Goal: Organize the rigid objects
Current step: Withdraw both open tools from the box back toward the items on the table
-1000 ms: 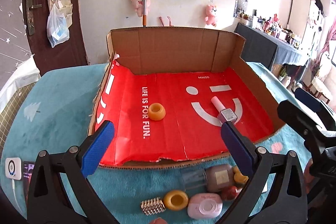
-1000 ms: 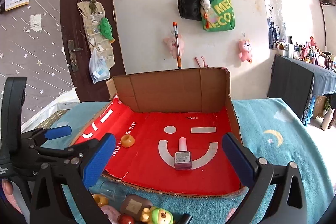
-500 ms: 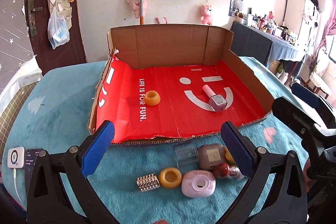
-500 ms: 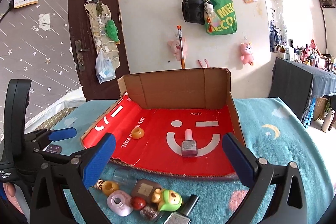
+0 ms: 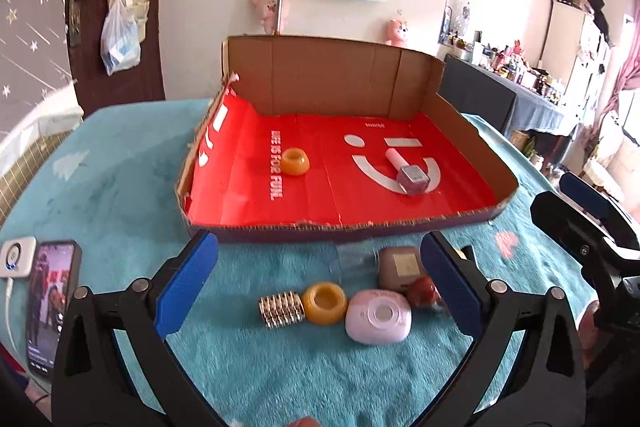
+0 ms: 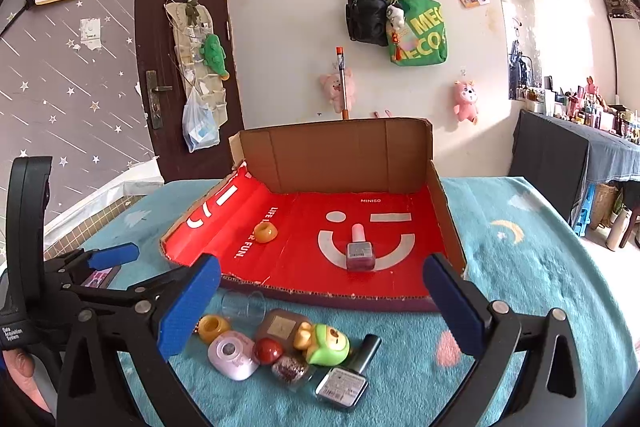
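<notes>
Small rigid objects lie in a cluster on the teal fuzzy cloth (image 6: 540, 267), just in front of the shallow cardboard tray with the red printed floor (image 5: 336, 229), and you hold both tongs above them. Nearest the tray's front wall sits a clear plastic cup (image 6: 242, 305), blurred in the left view, with a brown square bottle (image 6: 280, 327) beside it. In front of these: a stack of silver magnetic beads (image 5: 280, 309), touching an amber ring (image 5: 325, 303), then a pale pink rounded case (image 5: 378, 315), a red glossy ball (image 6: 269, 350) and a green bear figure (image 6: 330, 343). A dark nail-polish bottle with a silver label (image 6: 346, 379) lies furthest from the tray; another small glittery piece beside it is hard to make out.

Inside the tray lie a second amber ring (image 5: 294, 161) and a pink-capped nail-polish bottle (image 6: 359, 251).

Your left gripper (image 5: 316, 287) is spread wide and empty; its right blue pad (image 5: 450, 283) hides part of the red ball. Your right gripper (image 6: 320, 305) is likewise wide, holding nothing. A phone (image 5: 50, 303) left of the tray is cut off by the left gripper's frame.
</notes>
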Demonstrator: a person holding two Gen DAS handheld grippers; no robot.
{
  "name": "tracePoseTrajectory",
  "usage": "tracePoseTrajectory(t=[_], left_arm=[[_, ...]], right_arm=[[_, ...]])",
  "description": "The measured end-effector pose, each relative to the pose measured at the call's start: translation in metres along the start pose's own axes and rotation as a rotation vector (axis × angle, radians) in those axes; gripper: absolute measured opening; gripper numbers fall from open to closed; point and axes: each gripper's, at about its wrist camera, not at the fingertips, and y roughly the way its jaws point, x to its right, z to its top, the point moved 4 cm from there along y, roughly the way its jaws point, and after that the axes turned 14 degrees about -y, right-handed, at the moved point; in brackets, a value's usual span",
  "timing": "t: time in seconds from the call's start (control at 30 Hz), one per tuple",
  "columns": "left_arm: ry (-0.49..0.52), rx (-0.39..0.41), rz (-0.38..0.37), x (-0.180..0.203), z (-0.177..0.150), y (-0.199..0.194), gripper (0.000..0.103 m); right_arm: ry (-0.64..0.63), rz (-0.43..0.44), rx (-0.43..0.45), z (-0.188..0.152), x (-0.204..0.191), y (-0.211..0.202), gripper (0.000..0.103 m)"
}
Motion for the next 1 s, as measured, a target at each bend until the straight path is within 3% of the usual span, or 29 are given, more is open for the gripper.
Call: tracePoseTrajectory(t=[0.23, 0.43, 1.0], left_arm=[[0.006, -0.026, 0.020, -0.001, -0.017, 0.002, 0.103], [0.013, -0.034, 0.091, -0.009, -0.028, 0.006, 0.103], [-0.012, -0.111, 0.090, -0.028, -0.054, 0.017, 0.103]], right_arm=[[0.018, 0.001, -0.003, -0.014, -0.003, -0.005, 0.103], [0.035, 0.001, -0.033, -0.027, -0.003, -0.005, 0.103], [0.053, 0.003, -0.129, -0.057, -0.014, 0.006, 0.103]])
